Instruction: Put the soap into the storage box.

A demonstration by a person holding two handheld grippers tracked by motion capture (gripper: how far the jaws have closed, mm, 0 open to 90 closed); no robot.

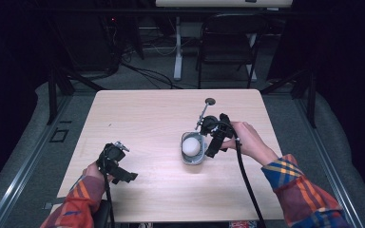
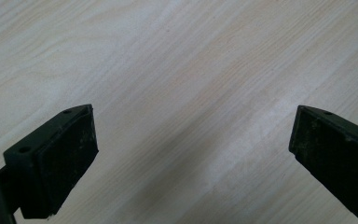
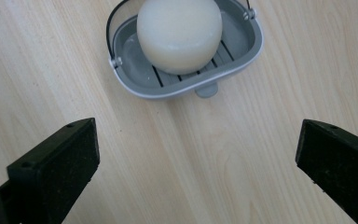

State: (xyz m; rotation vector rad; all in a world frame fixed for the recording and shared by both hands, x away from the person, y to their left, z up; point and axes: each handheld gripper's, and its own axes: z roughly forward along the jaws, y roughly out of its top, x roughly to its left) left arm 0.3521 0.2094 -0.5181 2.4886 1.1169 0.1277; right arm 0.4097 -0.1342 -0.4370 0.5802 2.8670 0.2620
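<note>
A round white soap bar lies in a small grey slatted dish with a thin wire handle, right of the table's middle. My right gripper is just to the right of the dish, its jaws wide open with bare wood between them and the dish a short way ahead. My left gripper hovers near the table's front left, also open over bare wood, holding nothing.
A small metal rod on a round dark base stands on the light wooden table behind the right gripper. A black folding chair and a white table leg are beyond the far edge.
</note>
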